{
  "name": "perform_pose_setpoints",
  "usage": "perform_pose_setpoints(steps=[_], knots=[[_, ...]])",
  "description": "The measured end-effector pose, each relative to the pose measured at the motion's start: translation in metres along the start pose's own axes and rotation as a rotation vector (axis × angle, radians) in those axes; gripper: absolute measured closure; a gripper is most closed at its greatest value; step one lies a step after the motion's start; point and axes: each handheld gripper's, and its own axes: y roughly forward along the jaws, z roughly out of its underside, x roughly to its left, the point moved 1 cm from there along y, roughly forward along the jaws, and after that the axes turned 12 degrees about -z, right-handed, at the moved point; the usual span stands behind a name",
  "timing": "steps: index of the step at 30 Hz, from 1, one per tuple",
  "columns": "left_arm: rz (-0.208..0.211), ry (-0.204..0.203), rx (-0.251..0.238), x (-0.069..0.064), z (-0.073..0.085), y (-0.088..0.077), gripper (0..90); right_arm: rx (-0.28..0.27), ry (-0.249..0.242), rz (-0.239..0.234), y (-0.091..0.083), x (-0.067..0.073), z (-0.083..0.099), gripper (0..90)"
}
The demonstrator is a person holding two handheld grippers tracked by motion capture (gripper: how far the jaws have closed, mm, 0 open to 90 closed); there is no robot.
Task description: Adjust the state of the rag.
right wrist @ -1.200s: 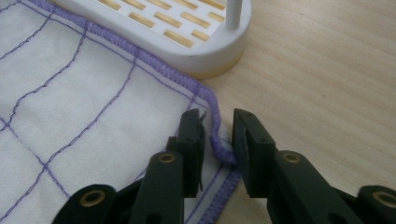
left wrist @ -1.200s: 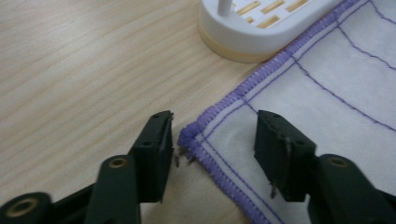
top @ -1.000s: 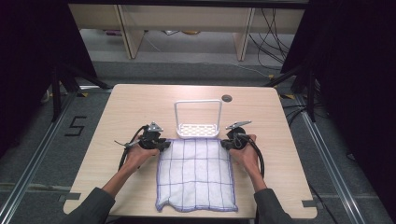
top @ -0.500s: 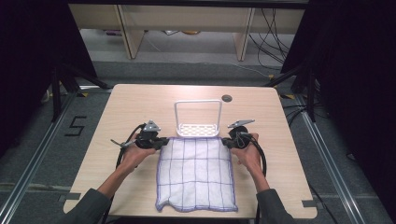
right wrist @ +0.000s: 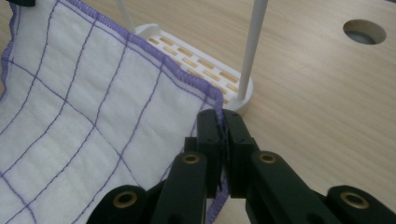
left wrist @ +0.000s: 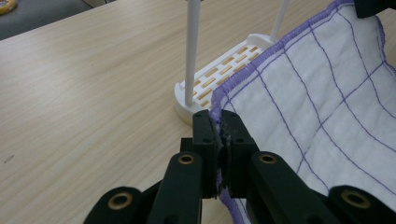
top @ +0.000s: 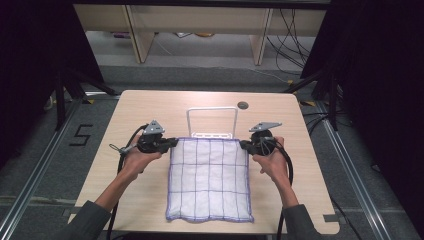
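In the high view, the left gripper (top: 167, 143) and the right gripper (top: 246, 145) each clamp one far corner of a white cloth (top: 210, 180) with purple grid lines and a purple hem. The cloth's far edge is stretched between them and lifted just in front of a white rack (top: 212, 122); its near part lies flat on the wooden surface (top: 100, 165). Holding both corners apart keeps the edge taut and straight, likely so the cloth can be draped over the rack's rail.

In the left gripper view, the fingers (left wrist: 206, 135) are closed tight on the cloth's hemmed corner (left wrist: 215, 112), with the fabric running off to the right. The rack's slotted base (left wrist: 219, 79) and one upright post stand just behind the corner.

In the right gripper view, the fingers (right wrist: 233, 135) likewise pinch the other hemmed corner (right wrist: 215, 105), with the cloth (right wrist: 93, 116) spreading to the left. The rack's base (right wrist: 196, 56) sits just behind, and a round hole (right wrist: 364, 31) in the surface lies farther off.
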Motion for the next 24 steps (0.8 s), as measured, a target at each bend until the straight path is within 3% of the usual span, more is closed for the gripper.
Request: perform_pose_setpoints(steps=[1, 2, 10, 12, 19, 22, 24], knots=[[0.0, 0.015, 0.005, 0.0, 0.0, -0.002, 85.2, 0.008, 0.011, 0.003, -0.003, 0.002, -0.001, 87.4], [0.006, 0.005, -0.008, -0.001, -0.001, -0.003, 85.1, 0.006, -0.005, -0.001, -0.003, 0.002, -0.002, 87.4], [0.02, 0.027, -0.012, -0.004, 0.0, -0.012, 84.9, 0.006, 0.002, -0.003, -0.007, 0.007, 0.001, 87.4], [0.026, 0.01, -0.021, -0.005, 0.0, -0.012, 84.9, 0.004, 0.001, -0.005, -0.008, 0.008, 0.001, 87.4], [0.043, 0.011, -0.039, -0.009, 0.001, -0.019, 84.8, -0.012, -0.03, -0.009, -0.012, 0.012, 0.001, 87.4], [0.049, 0.008, -0.041, -0.01, 0.0, -0.022, 84.8, -0.009, -0.011, -0.011, -0.015, 0.016, 0.001, 87.4], [0.052, 0.002, -0.05, -0.011, 0.001, -0.025, 84.7, -0.021, -0.023, -0.01, -0.016, 0.015, 0.004, 87.4]])
